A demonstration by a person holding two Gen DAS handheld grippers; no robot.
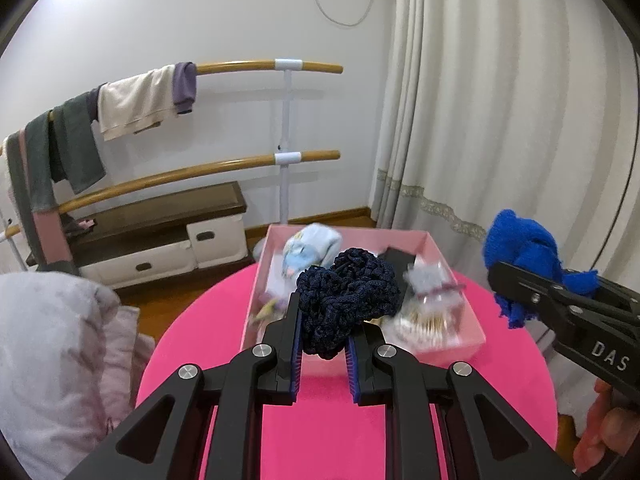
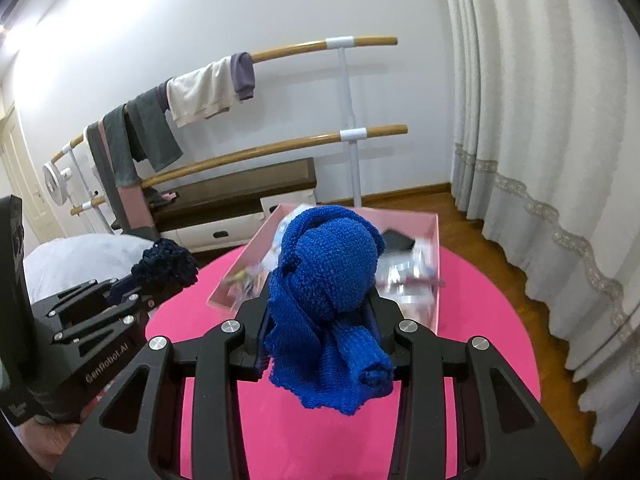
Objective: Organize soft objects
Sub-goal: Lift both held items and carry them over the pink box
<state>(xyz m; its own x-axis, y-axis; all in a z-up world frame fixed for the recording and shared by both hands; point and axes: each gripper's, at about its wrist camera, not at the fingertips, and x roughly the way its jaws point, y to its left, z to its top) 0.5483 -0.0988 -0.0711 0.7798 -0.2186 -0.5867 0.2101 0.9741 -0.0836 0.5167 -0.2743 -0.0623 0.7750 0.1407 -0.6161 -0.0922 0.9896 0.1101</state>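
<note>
The navy knit bundle (image 1: pixel 347 300) is hiding the middle of the pink box (image 1: pixel 456 322), whose remaining contents are blurring past recognition, while the blue knit bundle (image 2: pixel 328 300) is covering the right gripper's fingertips (image 2: pixel 320 320).

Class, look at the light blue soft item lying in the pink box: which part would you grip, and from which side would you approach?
Probably its raised, bunched top, coming from above. The light blue item lies in the far left corner of the box, so walls block a side approach, while its upper folds stand clear. It is blurred, so finer detail cannot be judged.
</note>
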